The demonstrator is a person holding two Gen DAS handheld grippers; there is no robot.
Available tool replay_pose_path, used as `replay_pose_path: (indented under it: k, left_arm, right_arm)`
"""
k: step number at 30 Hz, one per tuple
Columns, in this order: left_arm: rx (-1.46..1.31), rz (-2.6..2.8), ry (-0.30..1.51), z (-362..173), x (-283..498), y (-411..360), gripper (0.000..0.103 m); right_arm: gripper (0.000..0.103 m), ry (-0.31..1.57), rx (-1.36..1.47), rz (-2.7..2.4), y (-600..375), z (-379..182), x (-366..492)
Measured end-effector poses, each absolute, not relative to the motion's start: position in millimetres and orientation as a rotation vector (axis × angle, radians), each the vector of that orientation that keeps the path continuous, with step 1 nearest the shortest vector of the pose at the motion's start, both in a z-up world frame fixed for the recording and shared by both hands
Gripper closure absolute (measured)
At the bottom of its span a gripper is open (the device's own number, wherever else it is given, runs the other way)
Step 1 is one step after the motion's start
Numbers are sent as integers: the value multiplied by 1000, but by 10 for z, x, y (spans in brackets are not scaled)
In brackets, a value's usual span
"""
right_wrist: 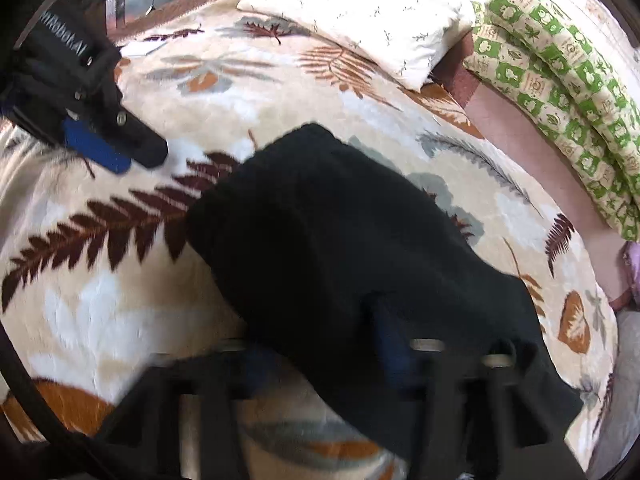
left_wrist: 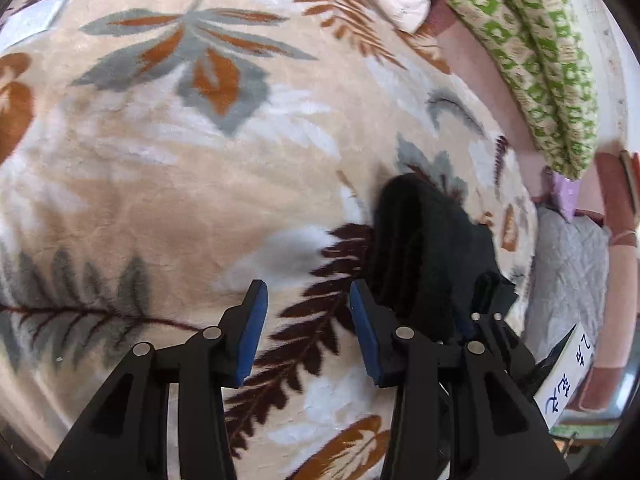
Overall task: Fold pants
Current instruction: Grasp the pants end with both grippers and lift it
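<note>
The left gripper [left_wrist: 308, 304] stands wide apart over the leaf-patterned blanket [left_wrist: 168, 184] on the bed, its blue pads [left_wrist: 256, 332] holding nothing. The black pants [left_wrist: 424, 248] lie in a bunched heap just to its right and a little farther off, not between its fingers.

In the right wrist view the pants [right_wrist: 340, 256] are draped over the near end of the right gripper [right_wrist: 320, 360], covering most of its fingers; the picture is blurred there, so how wide that gripper stands, and whether it has hold of the cloth, cannot be told. The left gripper [right_wrist: 116, 152] shows at the far left of this view, apart from the pants. A white pillow [right_wrist: 360, 12] lies at the far side of the bed, and a green-checked quilt [right_wrist: 560, 92] along the right.
</note>
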State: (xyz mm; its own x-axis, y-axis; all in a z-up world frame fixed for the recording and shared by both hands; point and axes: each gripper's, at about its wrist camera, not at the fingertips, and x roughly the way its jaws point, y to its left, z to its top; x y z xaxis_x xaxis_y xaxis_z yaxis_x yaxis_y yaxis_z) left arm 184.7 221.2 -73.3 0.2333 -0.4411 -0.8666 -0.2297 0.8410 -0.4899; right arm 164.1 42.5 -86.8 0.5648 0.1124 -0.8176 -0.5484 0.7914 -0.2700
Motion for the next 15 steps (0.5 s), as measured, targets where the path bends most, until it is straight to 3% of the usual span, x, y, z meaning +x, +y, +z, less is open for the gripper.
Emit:
replay_pose_path:
  k: [2, 15]
  left_arm:
    - [-609, -190, 1345, -724, 1891, 2177, 62]
    - [-940, -351, 1391, -1048, 2318, 2052, 57]
  right_arm:
    - [87, 870, -508, 427, 373, -789, 1616]
    - [89, 849, -306, 520, 100, -628, 1568]
